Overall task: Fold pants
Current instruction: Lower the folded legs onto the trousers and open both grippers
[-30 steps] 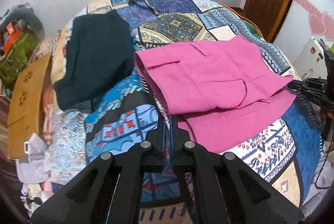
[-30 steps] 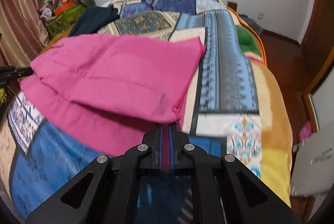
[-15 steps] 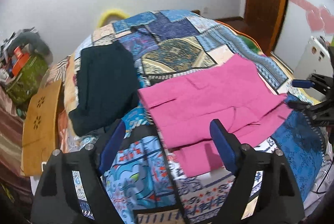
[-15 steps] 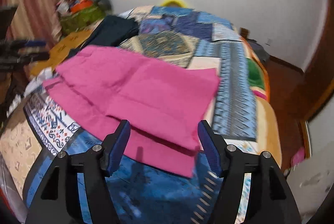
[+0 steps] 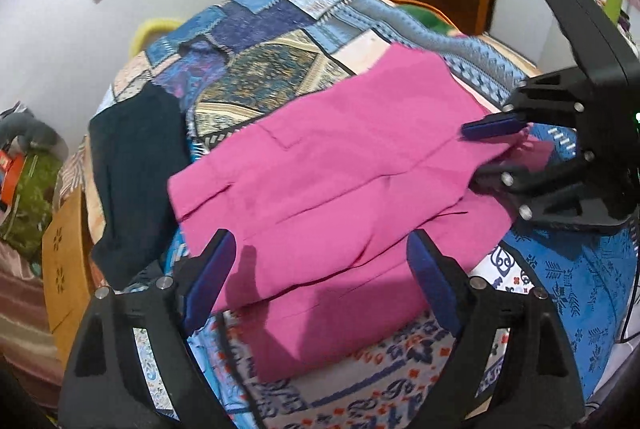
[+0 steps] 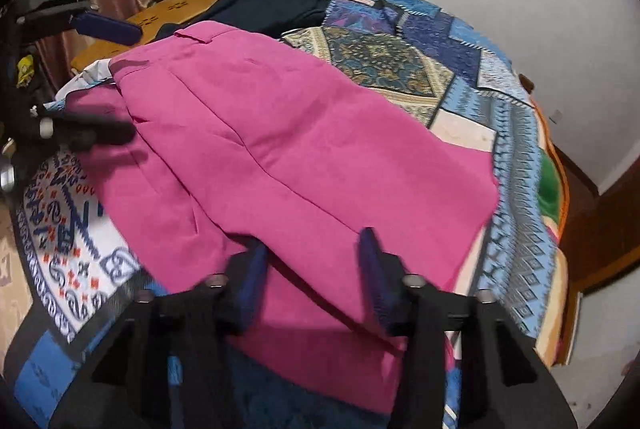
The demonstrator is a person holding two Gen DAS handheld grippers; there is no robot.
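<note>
Pink pants [image 5: 340, 165], one pair, between two wide-open grippers [image 5: 320, 269] [image 6: 312, 261]

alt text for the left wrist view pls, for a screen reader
Folded pink pants lie on a patchwork quilt, framed by the open left gripper below them. The right gripper, also open, sits at their right edge; a dark garment lies left.

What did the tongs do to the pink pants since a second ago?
Both tongs let go. The left tongs and right tongs, shut on the pink pants a second ago, now stand open at opposite ends of them. The pants stayed folded on the quilt, the dark garment unmoved.
</note>
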